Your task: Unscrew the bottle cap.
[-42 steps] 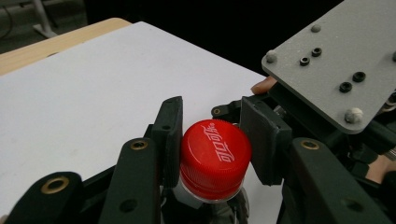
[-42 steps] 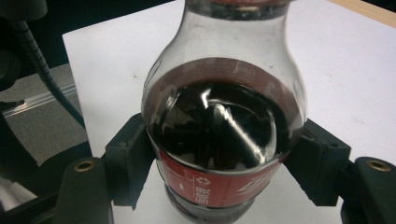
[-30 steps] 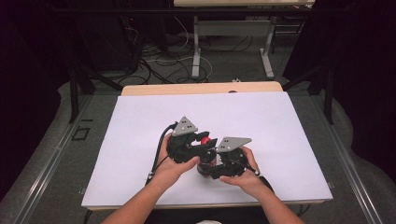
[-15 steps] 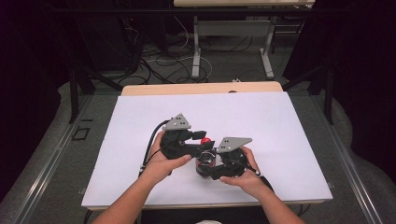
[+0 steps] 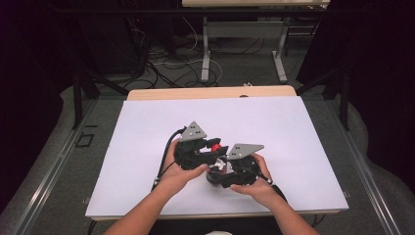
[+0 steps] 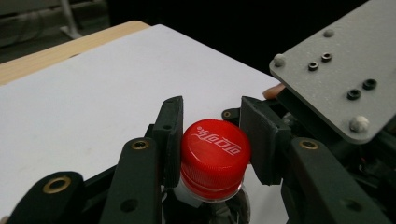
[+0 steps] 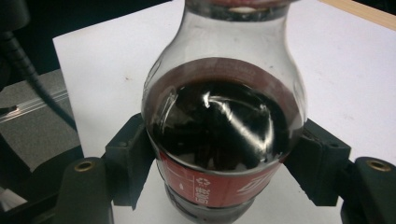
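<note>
A small cola bottle (image 7: 224, 116) with a red label and dark liquid stands on the white table sheet (image 5: 147, 127). My right gripper (image 7: 224, 156) is shut on its body, one jaw on each side at label height. The red screw cap (image 6: 215, 149) sits on the neck, and my left gripper (image 6: 211, 107) is shut on it from both sides. In the high view both hands hold the grippers close together near the table's front middle: left gripper (image 5: 211, 151), right gripper (image 5: 222, 172), with the cap (image 5: 214, 144) between them.
The right gripper's grey plate (image 6: 336, 70) stands close to the right of the cap. A wooden table edge (image 5: 210, 92) runs along the far side. Beyond it are metal table legs (image 5: 205, 54) and loose cables (image 5: 161, 61) on the floor.
The left gripper swung a little to the left around the cap and has come back to the right. The right gripper and the bottle have stayed in place.
</note>
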